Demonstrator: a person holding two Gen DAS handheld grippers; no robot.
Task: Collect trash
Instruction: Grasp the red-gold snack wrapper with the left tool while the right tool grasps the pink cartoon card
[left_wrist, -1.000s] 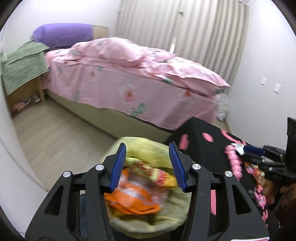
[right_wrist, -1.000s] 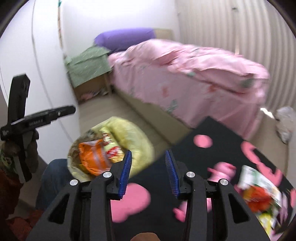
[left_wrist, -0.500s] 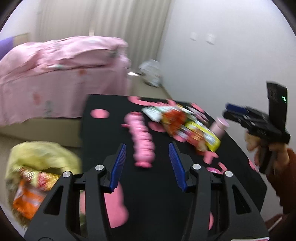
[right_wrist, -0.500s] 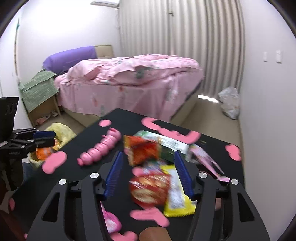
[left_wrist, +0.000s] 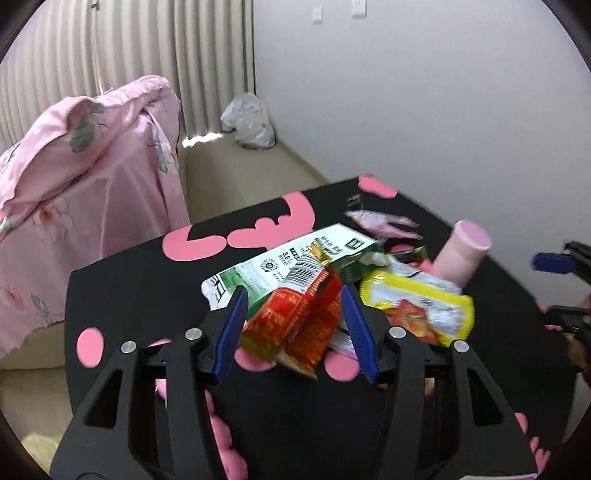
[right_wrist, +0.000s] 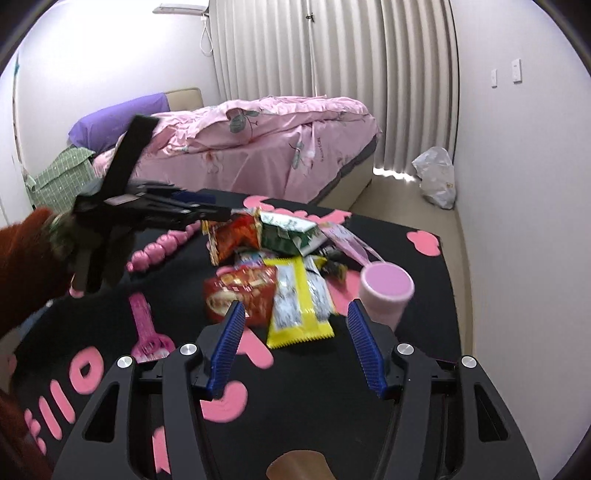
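Observation:
A pile of snack wrappers lies on the black table (left_wrist: 122, 295). In the left wrist view my left gripper (left_wrist: 293, 306) is open, its blue fingers on either side of a red wrapper (left_wrist: 295, 317). A green-and-white wrapper (left_wrist: 280, 266) and a yellow wrapper (left_wrist: 417, 306) lie beside it. In the right wrist view my right gripper (right_wrist: 295, 317) is open just short of the yellow wrapper (right_wrist: 299, 302) and a red wrapper (right_wrist: 240, 291). The left gripper (right_wrist: 207, 212) reaches the pile's far side there.
A pink cup (right_wrist: 384, 291) stands right of the pile, also in the left wrist view (left_wrist: 461, 254). A pink beaded toy (right_wrist: 162, 247) and pink scoop (right_wrist: 146, 332) lie on the table's left. A pink bed (right_wrist: 266, 147) and a white bag (right_wrist: 436, 177) are beyond.
My left gripper swung from the yellow trash bag on the floor over to the table and now straddles the red wrapper. My right gripper moved in to the pile and opened wider.

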